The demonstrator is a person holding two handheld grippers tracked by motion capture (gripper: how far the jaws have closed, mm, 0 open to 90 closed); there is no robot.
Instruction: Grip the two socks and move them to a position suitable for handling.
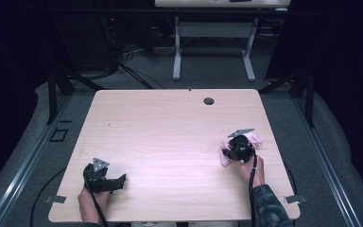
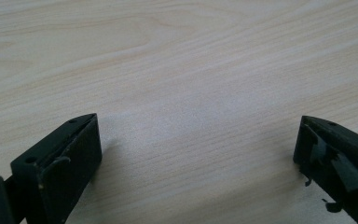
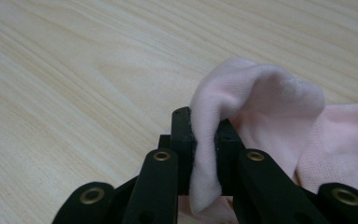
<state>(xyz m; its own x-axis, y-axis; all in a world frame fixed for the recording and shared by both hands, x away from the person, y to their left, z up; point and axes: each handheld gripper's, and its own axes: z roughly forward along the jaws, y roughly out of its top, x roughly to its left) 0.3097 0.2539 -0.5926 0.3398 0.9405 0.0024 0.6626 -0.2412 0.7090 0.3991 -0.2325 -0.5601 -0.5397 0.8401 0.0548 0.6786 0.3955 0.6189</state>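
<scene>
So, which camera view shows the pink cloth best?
The right gripper view: the pink cloth is close up, a fold pinched between the right gripper's jaws. The high view shows it small, partly hidden under that gripper. The left gripper view shows bare table.

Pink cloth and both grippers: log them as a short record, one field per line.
cloth: pink cloth, bunched near the right edge of the wooden table
right gripper: right gripper, shut on a fold of the cloth
left gripper: left gripper, jaws wide apart, nothing between them, low over bare wood
left gripper place: near the table's front left corner
hands: one behind each gripper at the front edge
</scene>
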